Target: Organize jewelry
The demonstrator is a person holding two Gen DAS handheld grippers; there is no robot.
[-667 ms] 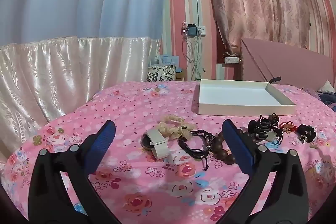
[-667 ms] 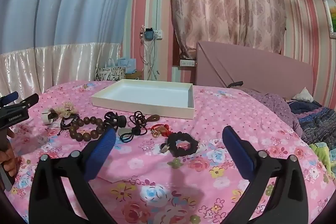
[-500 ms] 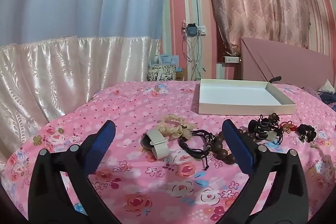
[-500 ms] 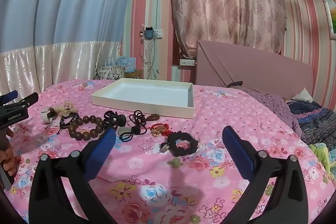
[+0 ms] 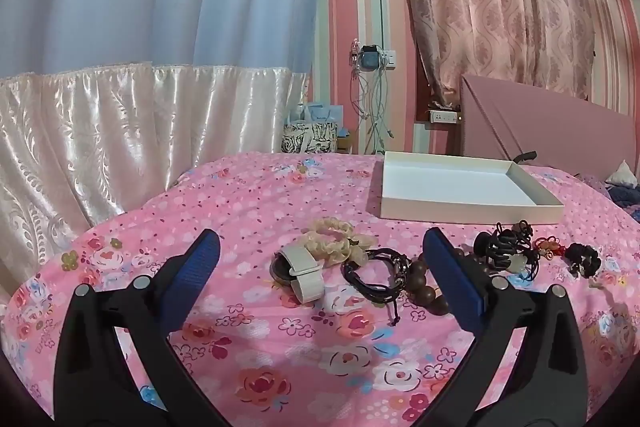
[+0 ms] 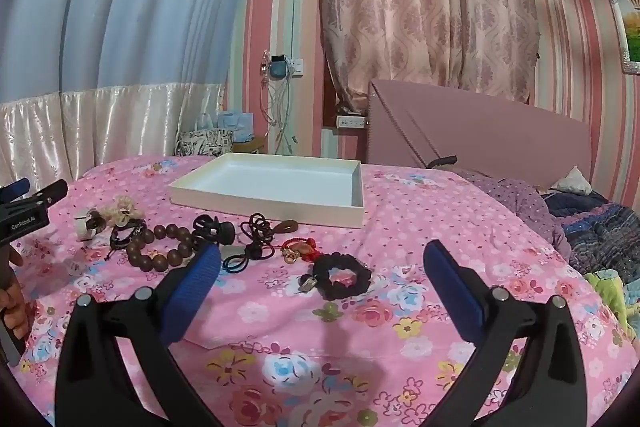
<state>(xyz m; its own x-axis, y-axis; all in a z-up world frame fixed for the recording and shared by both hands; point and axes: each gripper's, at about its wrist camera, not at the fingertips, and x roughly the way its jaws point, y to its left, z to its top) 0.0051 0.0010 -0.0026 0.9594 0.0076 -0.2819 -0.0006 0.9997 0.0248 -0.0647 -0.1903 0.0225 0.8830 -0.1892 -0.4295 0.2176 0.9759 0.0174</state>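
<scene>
Your fingers (image 5: 202,267) are spread wide on both grippers, holding nothing; jewelry lies just in front of the empty tray (image 6: 256,201).

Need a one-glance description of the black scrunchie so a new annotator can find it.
Start at the white tray on the pink floral bedspread; a row of jewelry lies in front of it. The black scrunchie is the item at the row's right end, nearest the right gripper. It alone is a fluffy black ring with a small metal charm attached.
</scene>
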